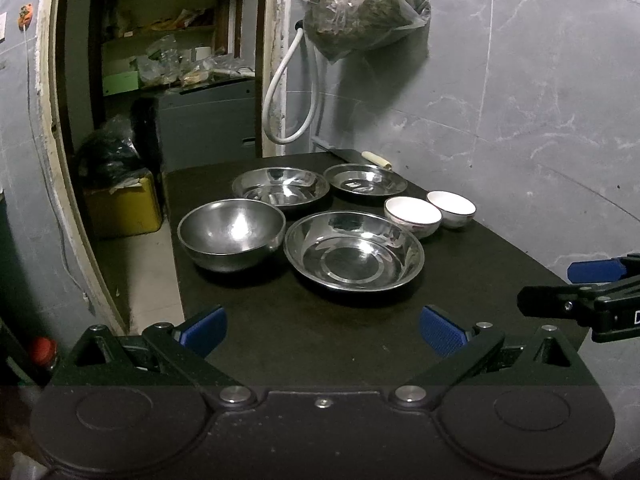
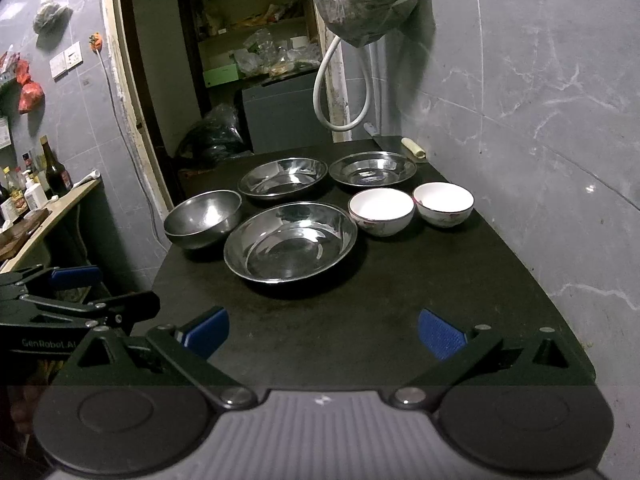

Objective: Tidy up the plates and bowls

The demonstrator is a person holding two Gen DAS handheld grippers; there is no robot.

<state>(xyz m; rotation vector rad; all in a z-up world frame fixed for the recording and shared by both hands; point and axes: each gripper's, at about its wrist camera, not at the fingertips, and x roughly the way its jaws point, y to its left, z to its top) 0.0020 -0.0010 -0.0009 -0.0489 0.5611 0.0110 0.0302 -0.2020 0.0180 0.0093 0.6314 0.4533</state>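
The black table (image 1: 460,280) carries six empty vessels. Landmark: the large steel plate (image 1: 354,251). A deep steel bowl (image 1: 231,233) stands just left of it; two further steel plates (image 1: 281,187) (image 1: 365,179) lie behind it; two white ceramic bowls (image 1: 413,216) (image 1: 451,209) stand to its right rear, just beside each other. A plastic bag (image 1: 362,6) hangs on the wall above. Left gripper (image 1: 322,330) and right gripper (image 2: 323,330): jaws wide, holding nothing, short of the large plate, nothing between.
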